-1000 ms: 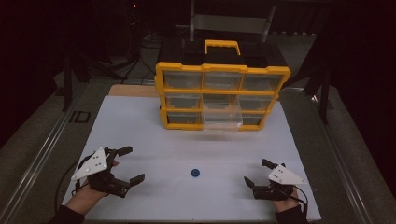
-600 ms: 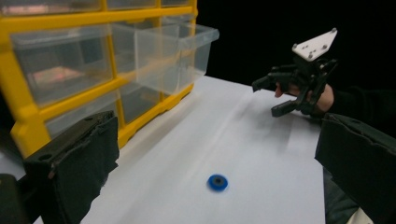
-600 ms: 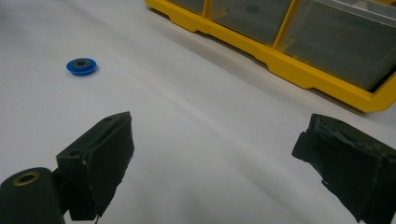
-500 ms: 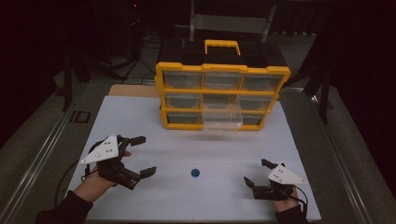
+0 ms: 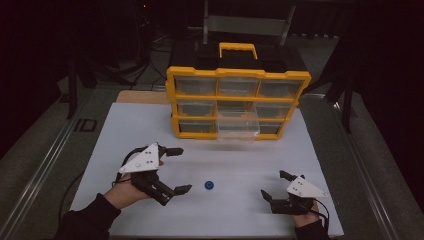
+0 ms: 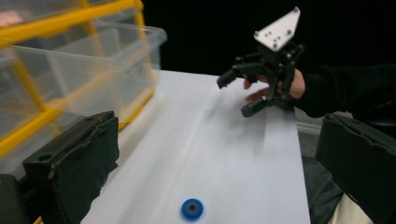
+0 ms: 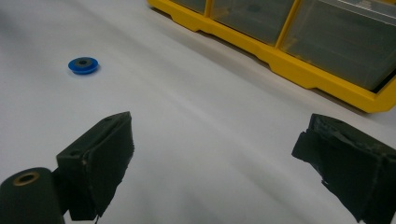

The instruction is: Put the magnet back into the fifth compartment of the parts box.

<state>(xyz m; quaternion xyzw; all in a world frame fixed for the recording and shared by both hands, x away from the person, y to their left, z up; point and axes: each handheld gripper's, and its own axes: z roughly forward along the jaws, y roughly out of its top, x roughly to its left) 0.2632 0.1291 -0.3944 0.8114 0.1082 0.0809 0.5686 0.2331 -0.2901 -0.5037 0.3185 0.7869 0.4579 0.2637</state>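
1. On the white bench [image 5: 150, 125], the left gripper [image 5: 175, 170] hangs with jaws spread wide and empty.
2. At about 3 o'clock from it, just beside its lower jaw tip, lies the blue ring [image 5: 209, 185], apart from the jaws.
3. The ring is small, flat and round with a dark centre hole.
4. Farther toward 3 o'clock, the right gripper [image 5: 274, 186] rests spread and empty, well apart.
5. At 12 o'clock stands the yellow drawer organizer [image 5: 237, 95], one clear drawer [image 5: 238, 126] pulled out.

The white table [image 5: 125, 140] carries a yellow drawer cabinet [image 5: 238, 102] at the back and a small blue ring [image 5: 209, 185] near the front.
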